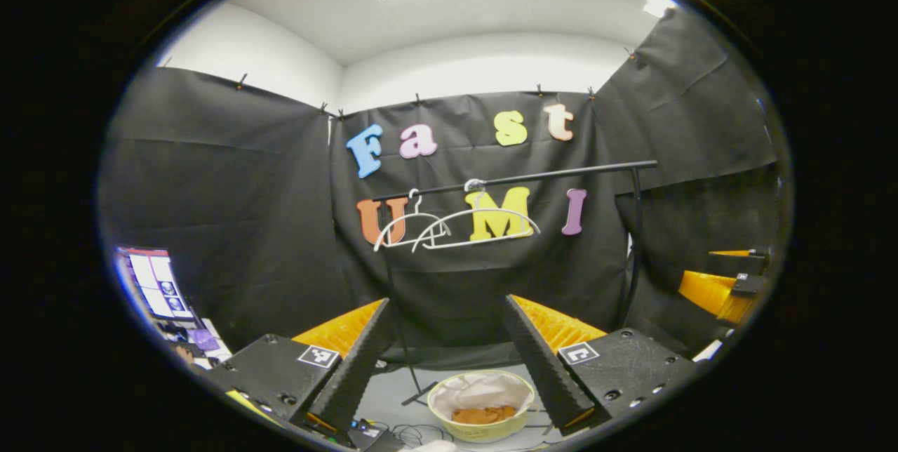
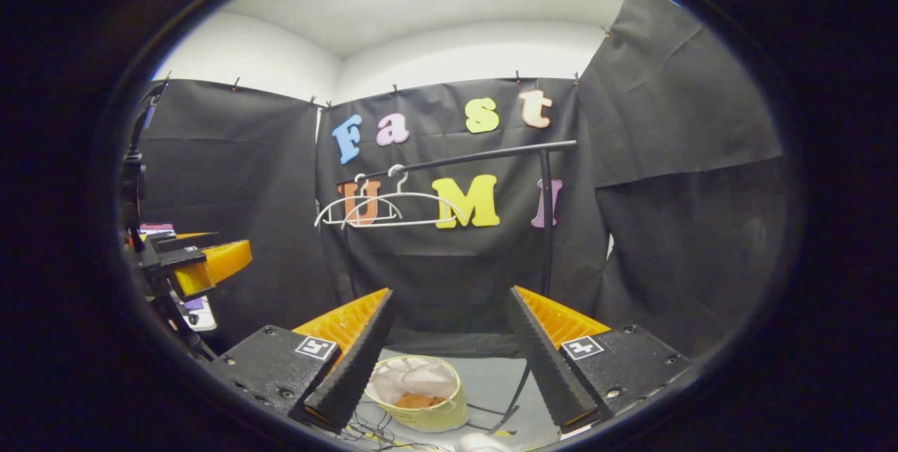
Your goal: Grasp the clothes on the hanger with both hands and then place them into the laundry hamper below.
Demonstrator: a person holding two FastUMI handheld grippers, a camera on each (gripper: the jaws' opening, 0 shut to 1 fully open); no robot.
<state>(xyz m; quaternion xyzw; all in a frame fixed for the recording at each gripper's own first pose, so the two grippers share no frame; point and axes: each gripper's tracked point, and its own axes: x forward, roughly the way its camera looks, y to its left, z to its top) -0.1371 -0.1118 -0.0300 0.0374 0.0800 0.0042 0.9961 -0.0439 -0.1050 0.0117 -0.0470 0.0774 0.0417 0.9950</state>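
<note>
Hangers (image 1: 456,227) are hanging bare on the black rail (image 1: 519,177), two of them side by side, their long axis running along it. The left gripper (image 1: 442,357) is standing wide open and holding nothing, and the right gripper (image 2: 449,350) is also spread wide and empty. Below and ahead of both, between their fingers, the laundry hamper (image 1: 481,406) is sitting on the floor, with the clothes (image 1: 484,414) seemingly lying inside, an orange-brown piece on a pale lining. The hamper is appearing a little nearer to the left gripper.
</note>
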